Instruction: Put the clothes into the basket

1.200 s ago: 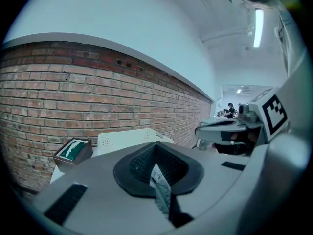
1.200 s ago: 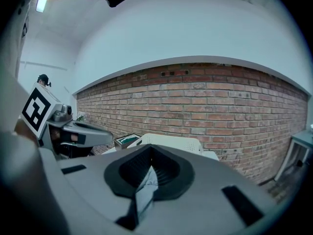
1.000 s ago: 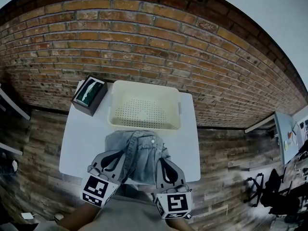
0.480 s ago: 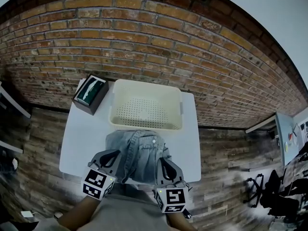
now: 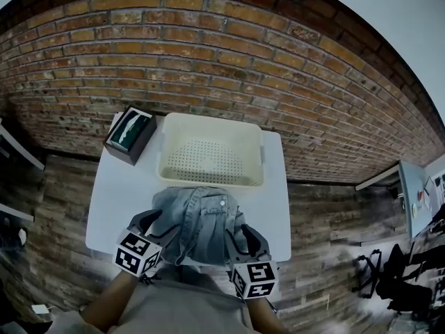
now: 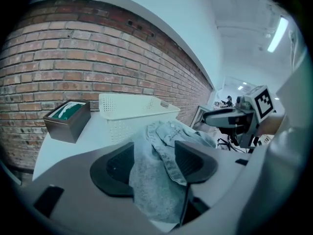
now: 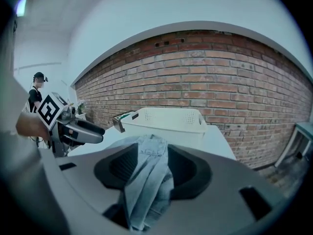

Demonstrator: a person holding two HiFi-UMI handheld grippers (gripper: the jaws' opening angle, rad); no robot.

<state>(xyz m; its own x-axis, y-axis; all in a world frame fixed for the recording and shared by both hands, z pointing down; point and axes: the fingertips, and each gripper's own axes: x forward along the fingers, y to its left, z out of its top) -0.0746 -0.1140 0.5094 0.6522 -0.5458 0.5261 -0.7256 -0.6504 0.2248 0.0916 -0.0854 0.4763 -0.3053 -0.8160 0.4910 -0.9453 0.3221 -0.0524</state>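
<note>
Head view is showing a denim garment (image 5: 201, 218) lying bunched on the white bench (image 5: 115, 193), right in front of the cream basket (image 5: 210, 120), which is sitting at the bench's far edge against the brick wall. The left claw (image 5: 154, 223) and the right claw (image 5: 245, 234) are resting at the garment's near corners. Both claws' jaws have just been opening. In each gripper view they are standing apart, with loose denim folds hanging between them, unsqueezed. A dark box (image 5: 129, 136) is standing left of the basket.
</note>
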